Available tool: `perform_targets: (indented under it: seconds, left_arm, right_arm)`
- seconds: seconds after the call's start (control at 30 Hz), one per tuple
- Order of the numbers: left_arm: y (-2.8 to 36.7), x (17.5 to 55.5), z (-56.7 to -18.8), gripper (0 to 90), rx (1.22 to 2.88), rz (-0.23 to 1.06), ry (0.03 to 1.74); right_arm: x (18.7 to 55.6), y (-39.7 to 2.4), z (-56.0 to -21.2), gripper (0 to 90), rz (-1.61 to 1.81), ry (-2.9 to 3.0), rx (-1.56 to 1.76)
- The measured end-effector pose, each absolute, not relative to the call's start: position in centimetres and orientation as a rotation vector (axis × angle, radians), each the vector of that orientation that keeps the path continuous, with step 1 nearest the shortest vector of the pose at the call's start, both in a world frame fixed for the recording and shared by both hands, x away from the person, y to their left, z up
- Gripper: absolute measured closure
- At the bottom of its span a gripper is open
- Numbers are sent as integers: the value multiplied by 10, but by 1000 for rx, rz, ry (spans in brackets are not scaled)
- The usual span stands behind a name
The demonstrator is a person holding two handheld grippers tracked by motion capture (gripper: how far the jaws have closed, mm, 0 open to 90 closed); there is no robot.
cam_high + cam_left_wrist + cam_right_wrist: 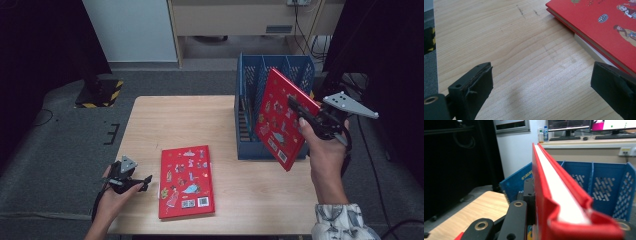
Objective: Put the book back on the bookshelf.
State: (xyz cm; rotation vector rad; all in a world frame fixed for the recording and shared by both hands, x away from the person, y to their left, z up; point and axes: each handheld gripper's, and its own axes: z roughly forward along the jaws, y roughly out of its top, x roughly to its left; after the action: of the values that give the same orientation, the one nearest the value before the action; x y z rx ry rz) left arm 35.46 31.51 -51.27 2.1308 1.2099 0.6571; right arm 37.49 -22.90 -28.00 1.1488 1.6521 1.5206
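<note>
A red picture book [278, 117] hangs tilted in the air in front of the blue file rack [250, 80], with my right gripper [306, 112] shut on its right edge. In the right gripper view the red picture book [554, 192] runs edge-on between the jaws, white pages showing, and the blue file rack [604, 187] stands behind it. A second red book [186, 181] lies flat on the table near the front. My left gripper [141, 183] rests open on the wood just left of it. In the left gripper view the second red book [604, 27] lies beyond the jaws, untouched.
The wooden table [170, 120] has bare room at its left and middle. The rack has several upright compartments, with something slotted in its left one. Dark curtains and grey floor surround the table; a desk with monitors [574, 125] stands behind.
</note>
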Motion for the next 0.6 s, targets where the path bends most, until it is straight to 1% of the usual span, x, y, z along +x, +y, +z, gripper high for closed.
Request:
perform_targets:
  seconds: [0.6]
  left_arm:
    - [316, 354, -512, 35, 2119, 660, 1213]
  right_arm:
    - [414, -220, -281, 797, 1385, 1601, 1181]
